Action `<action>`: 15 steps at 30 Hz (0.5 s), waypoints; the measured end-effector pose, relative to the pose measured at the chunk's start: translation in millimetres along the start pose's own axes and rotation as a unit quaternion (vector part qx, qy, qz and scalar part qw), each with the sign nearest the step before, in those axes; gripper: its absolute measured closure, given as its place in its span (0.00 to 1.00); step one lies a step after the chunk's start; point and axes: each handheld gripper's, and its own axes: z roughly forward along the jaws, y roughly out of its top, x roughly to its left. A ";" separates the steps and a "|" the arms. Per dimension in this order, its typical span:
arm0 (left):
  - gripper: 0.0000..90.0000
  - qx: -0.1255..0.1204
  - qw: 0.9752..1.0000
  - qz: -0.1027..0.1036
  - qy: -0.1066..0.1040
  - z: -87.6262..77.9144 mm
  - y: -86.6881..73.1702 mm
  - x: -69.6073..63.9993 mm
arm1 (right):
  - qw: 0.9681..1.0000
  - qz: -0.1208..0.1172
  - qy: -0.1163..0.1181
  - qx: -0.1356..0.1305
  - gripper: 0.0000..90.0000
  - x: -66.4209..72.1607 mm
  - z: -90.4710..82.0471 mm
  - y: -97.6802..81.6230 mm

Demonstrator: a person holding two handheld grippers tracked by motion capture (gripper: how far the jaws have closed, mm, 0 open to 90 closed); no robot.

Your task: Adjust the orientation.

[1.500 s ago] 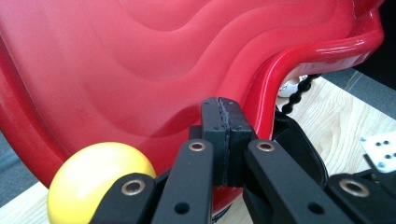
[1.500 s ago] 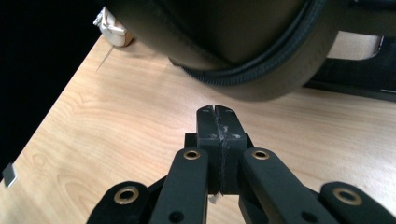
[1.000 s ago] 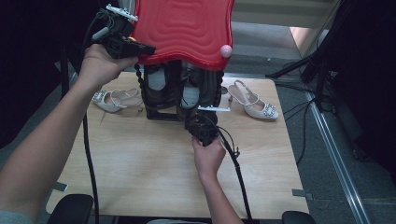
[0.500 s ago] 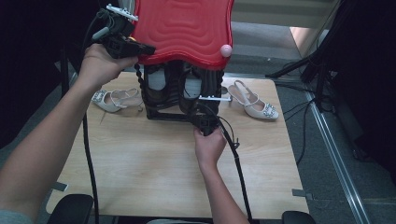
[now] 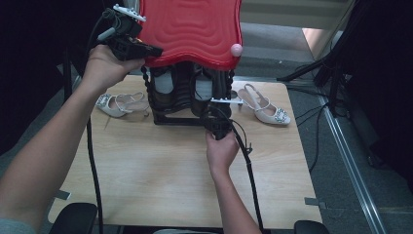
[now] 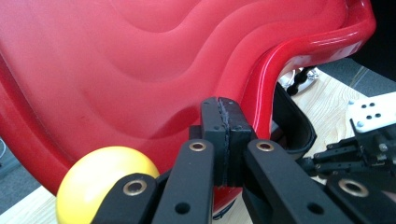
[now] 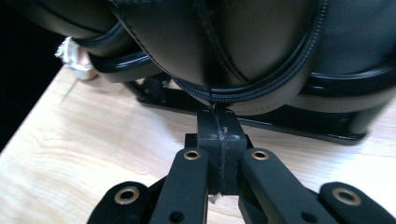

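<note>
My left gripper [image 6: 225, 122] is clamped on the red lid's [image 5: 195, 29] edge. My right gripper [image 7: 219, 135] is closed against the black boot [image 7: 224, 42] beneath. White shoes [image 5: 119, 103] flank it on the bench [image 5: 160, 180].

The red lid [image 5: 191, 30] is running off the top edge of the high view and is covering most of the black rack [image 5: 187, 92] beneath it. The right tool [image 5: 217, 123] is lying partly under that lid, so its jaws are not reading there. In the right gripper view the dark padded body [image 7: 224, 42] is being cut off at the top. The left shoe [image 5: 119, 104] is partly hiding behind the forearm
</note>
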 end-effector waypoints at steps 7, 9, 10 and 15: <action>1.00 0.006 1.000 -0.002 0.000 0.5 1.7 -0.2 | 1.000 0.001 0.001 -0.003 1.00 -4.9 1.2 1.8; 1.00 0.006 1.000 0.000 -0.002 0.4 1.8 0.4 | 1.000 -0.004 -0.002 -0.006 1.00 -3.5 1.0 1.5; 1.00 0.005 1.000 0.000 -0.002 0.4 1.7 0.4 | 1.000 -0.005 0.002 -0.012 1.00 -2.9 0.7 1.7; 1.00 0.006 1.000 0.003 -0.004 -0.5 1.3 0.7 | 1.000 -0.010 -0.002 -0.017 1.00 -1.9 0.1 11.4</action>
